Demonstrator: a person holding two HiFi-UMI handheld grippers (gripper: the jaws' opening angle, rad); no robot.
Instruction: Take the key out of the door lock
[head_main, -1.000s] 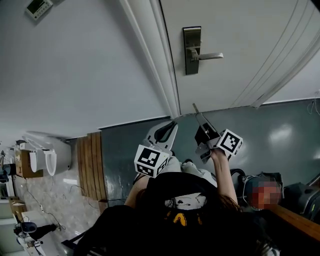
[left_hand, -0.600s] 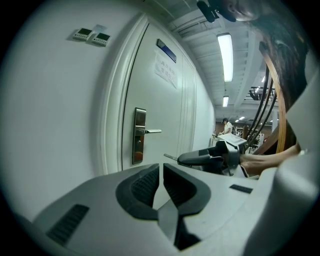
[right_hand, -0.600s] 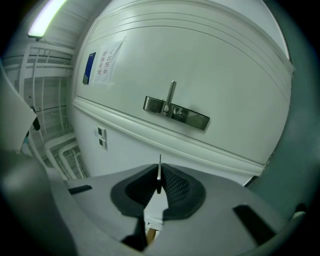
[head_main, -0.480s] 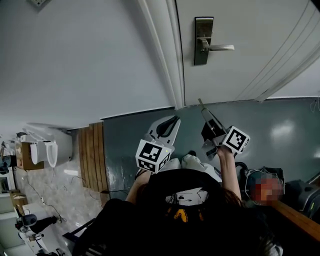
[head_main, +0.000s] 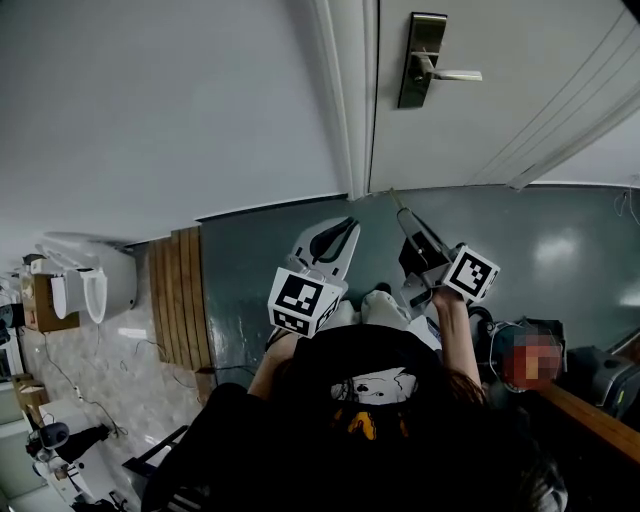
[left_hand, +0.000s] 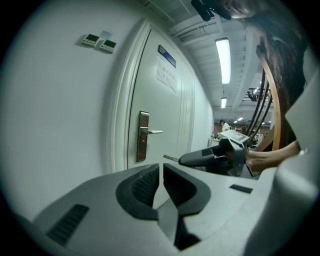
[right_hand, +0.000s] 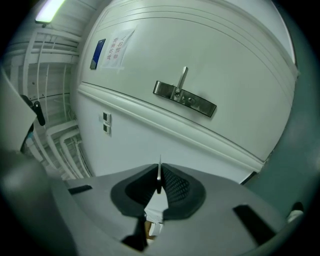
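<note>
The pale door (head_main: 520, 90) carries a steel lock plate (head_main: 421, 60) with a lever handle (head_main: 455, 75). My right gripper (head_main: 408, 218) hangs short of the door, below the plate, shut on a thin metal key (head_main: 396, 199) whose blade sticks out past the fingertips. In the right gripper view the key (right_hand: 159, 165) stands edge-on between the pads of the right gripper (right_hand: 160, 174), with the lock plate (right_hand: 184, 98) well ahead. My left gripper (head_main: 345, 228) is beside it, shut and holding nothing. The left gripper view shows the left gripper (left_hand: 161, 167), the plate (left_hand: 143, 136) and the right gripper (left_hand: 200, 158).
The door frame (head_main: 350, 100) runs beside the lock. Wooden slats (head_main: 180, 300) and a white fixture (head_main: 90, 285) lie at the left. A person (head_main: 530, 365) sits at the right. Wall switches (left_hand: 99, 42) and a paper notice (left_hand: 166, 75) show near the door.
Both grippers have drawn a little farther back from the lock plate, which has slid up and to the right in the head view. The key stays in the right jaws.
</note>
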